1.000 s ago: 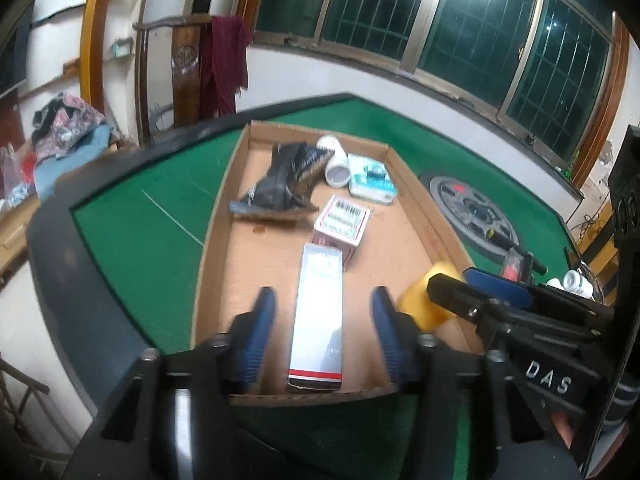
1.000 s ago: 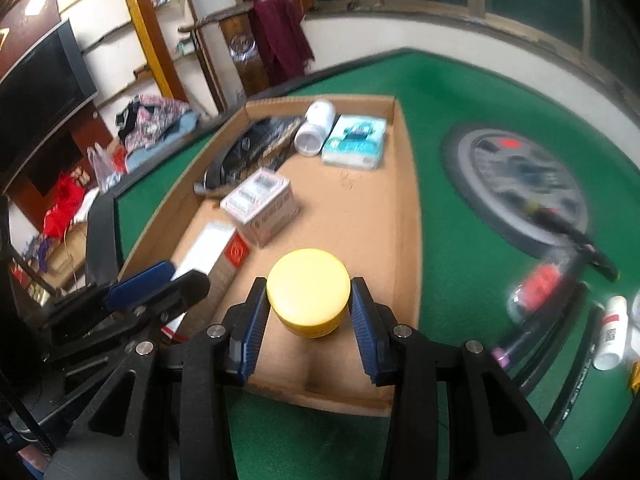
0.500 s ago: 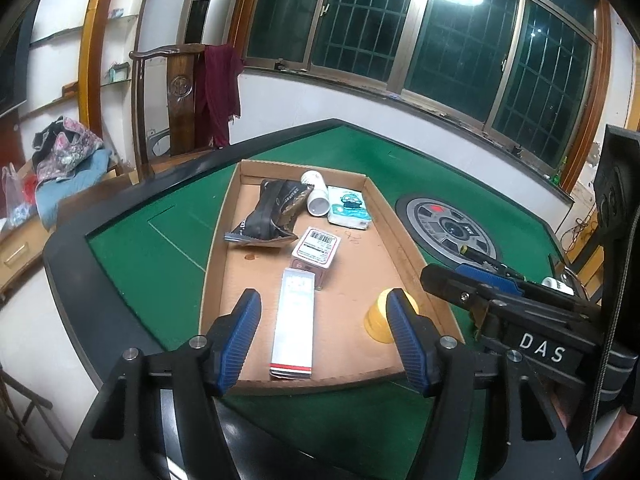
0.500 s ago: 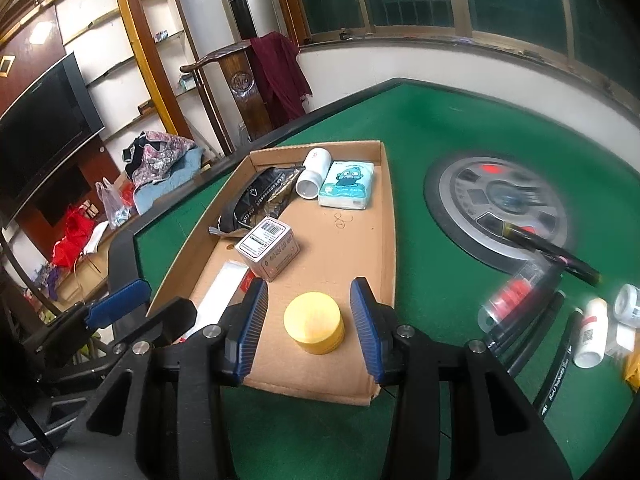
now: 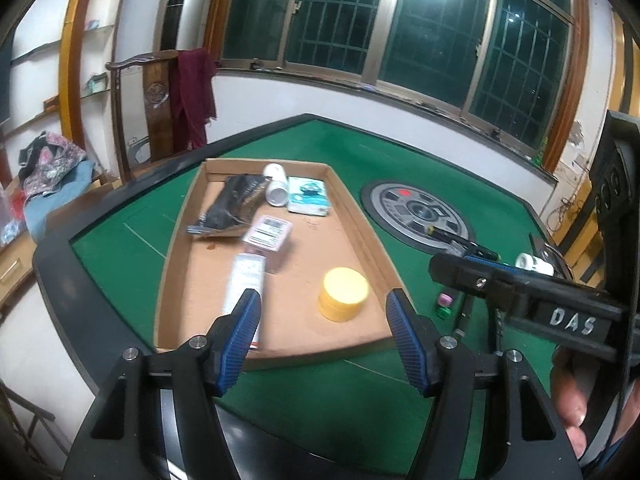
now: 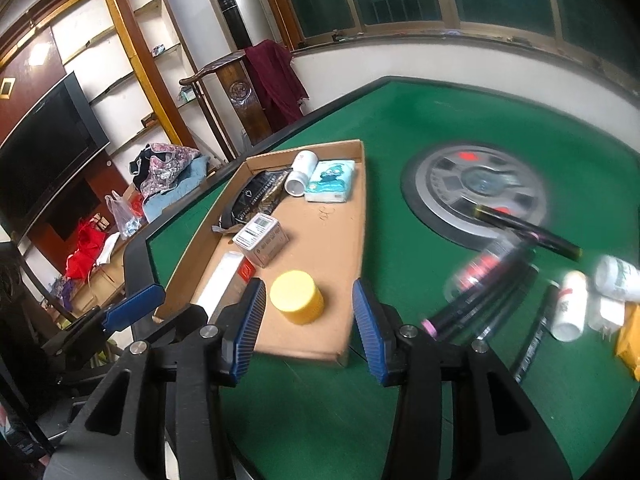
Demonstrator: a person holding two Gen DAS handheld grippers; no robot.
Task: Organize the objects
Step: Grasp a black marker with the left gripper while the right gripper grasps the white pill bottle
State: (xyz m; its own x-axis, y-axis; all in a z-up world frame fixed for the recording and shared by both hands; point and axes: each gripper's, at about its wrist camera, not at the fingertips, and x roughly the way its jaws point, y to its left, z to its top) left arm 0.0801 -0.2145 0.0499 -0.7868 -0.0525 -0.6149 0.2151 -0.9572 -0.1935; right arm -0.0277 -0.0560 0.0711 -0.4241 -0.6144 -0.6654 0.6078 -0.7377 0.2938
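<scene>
Both grippers have pulled back and up from the tray (image 5: 362, 216) since a second ago; the yellow jar (image 6: 297, 297), then between the right gripper's (image 6: 306, 312) pads, now stands free on the tray floor at its near right corner. The right jaws are spread and empty, as are those of the left gripper (image 5: 322, 318), and the long box (image 5: 245, 280) lies just at 9 o'clock of the jar. That placement looks finished. Next comes a reach toward 3 o'clock, where loose bottles (image 6: 570, 305) and pens (image 6: 532, 236) wait on the green table (image 6: 460, 120).
</scene>
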